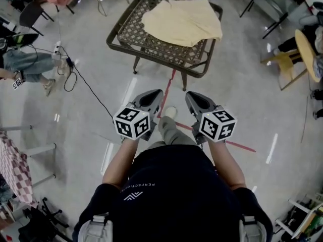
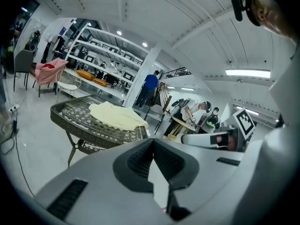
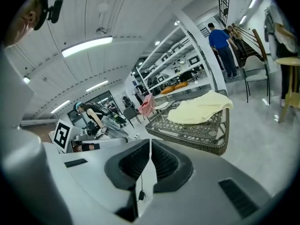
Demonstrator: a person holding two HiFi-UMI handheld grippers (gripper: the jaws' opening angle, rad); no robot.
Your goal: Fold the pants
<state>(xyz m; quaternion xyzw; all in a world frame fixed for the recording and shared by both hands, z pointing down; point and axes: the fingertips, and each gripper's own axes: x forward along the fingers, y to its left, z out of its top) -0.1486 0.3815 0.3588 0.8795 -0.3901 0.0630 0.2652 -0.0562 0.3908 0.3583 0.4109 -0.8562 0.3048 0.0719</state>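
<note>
**Grippers Closed, Pants on Counter**

The left gripper [image 1: 153,97] and the right gripper [image 1: 194,98] are hovering side by side above the floor [image 1: 91,59], well apart from the counter [image 1: 166,59]. Each gripper is holding its jaws fully together and is gripping nothing. The pale yellow pants [image 1: 184,21] are lying crumpled on the counter's woven top, reaching its right rim.

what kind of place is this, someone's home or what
Probably a big lab or workshop, not a home: long storage shelving, a red tape line on a bare floor, and a person busy at a worktable.
</note>
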